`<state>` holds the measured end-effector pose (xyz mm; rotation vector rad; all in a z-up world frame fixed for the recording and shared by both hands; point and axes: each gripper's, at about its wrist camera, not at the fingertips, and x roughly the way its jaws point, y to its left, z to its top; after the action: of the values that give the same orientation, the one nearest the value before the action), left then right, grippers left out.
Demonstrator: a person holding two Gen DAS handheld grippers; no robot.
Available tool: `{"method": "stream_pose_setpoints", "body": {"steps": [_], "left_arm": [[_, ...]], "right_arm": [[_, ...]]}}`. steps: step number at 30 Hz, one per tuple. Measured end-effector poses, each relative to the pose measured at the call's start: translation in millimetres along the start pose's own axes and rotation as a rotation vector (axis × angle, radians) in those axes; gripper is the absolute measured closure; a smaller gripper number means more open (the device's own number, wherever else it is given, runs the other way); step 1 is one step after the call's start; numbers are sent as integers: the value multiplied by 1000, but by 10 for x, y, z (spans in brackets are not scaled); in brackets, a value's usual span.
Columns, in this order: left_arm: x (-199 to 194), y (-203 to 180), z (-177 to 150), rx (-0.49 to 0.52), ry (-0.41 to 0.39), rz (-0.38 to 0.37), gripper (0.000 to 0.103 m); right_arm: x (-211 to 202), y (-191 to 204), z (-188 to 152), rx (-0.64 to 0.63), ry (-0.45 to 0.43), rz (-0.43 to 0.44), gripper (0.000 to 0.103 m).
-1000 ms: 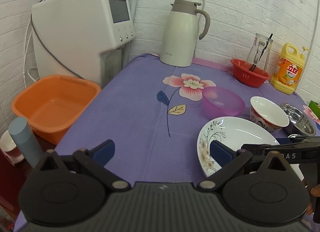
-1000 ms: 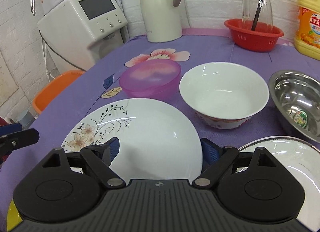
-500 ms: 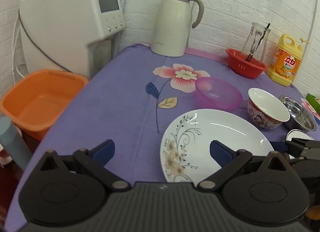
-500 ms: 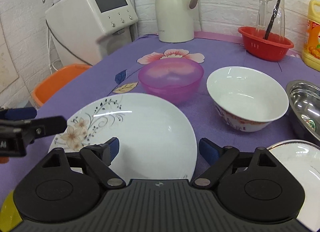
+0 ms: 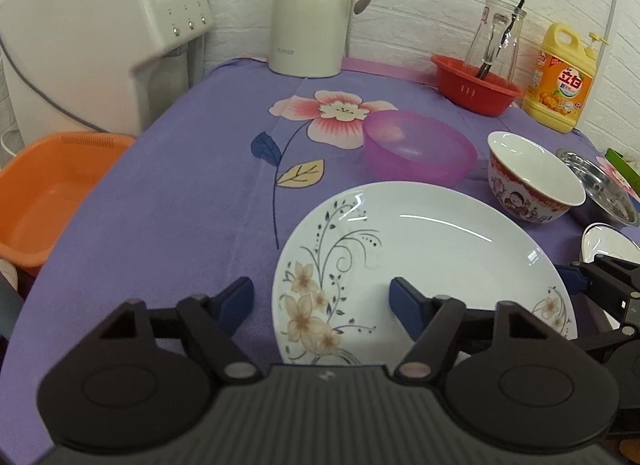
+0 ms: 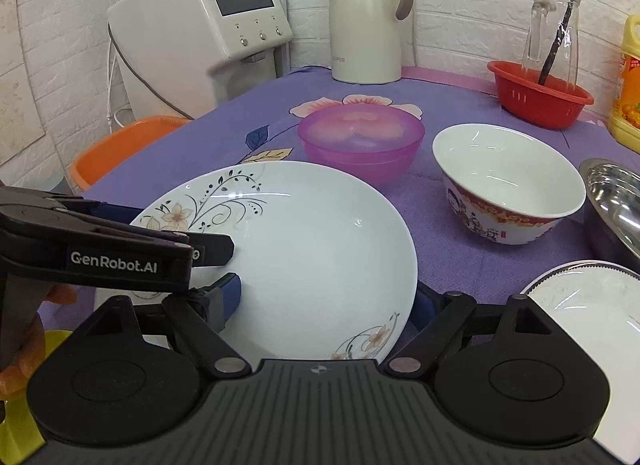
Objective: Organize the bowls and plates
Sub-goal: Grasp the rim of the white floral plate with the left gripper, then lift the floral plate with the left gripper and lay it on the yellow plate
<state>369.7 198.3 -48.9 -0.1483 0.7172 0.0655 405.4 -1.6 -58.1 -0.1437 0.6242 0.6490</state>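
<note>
Black jaws of the left gripper straddle the near-left rim of the floral plate, one blue pad outside over the cloth, the other above the plate's well; they have just been closing but stand partly spread, not yet pinching. Right gripper brackets the same plate's near edge, jaws wide, pads clear of the rim. Best handling, I judge: seat each rim deep between the pads before squeezing, close both sides evenly, then lift level, since glazed china slips and the rim is shallow. Plate lies flat at the table's near edge. Just beyond it sit a purple plastic bowl and a white bowl with red pattern; a steel bowl and second plate lie to the right. Purple flowered tablecloth covers the surface. Farther back: red basket holding a glass jug, yellow detergent bottle, cream thermos, white dispenser, against white brick wall; orange basin sits off the left edge.
</note>
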Motion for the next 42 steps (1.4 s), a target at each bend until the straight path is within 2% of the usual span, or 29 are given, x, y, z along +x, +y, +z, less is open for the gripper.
{"method": "stream_pose_setpoints", "body": {"steps": [1,2,9,13,18,24,28,34,38,42], "left_arm": [[-4,-19,7,6,0,-20,46],[-7,-37,8,11,0,-23,46],[-1,-42,19,13,-3,-21,45],[13,-35,14,18,-12,-11,39],[23,-82,-18,13,-37,-10,39],[-15,-72,42,-23,-31,-8,38],[-169,-66,161,-49,-68,-30,38],[-559,-144,233,-26,-125,-10,38],[-887,-140,100,-23,-141,-5,39],[-1174,-106,-216,-29,-127,9,39]], "right_arm": [[-2,-5,-8,0,-7,0,0],[-7,-11,-18,-1,-15,1,0],[-26,-38,-48,-1,-32,6,0],[-43,-49,-50,-8,-29,-1,0],[-35,-13,-78,-14,-37,20,0],[-81,12,-47,11,-38,15,0],[-241,48,41,10,-90,5,0],[-523,130,156,36,-151,-5,0],[-763,288,135,35,-164,2,0],[-1026,526,-86,35,-156,9,0]]}}
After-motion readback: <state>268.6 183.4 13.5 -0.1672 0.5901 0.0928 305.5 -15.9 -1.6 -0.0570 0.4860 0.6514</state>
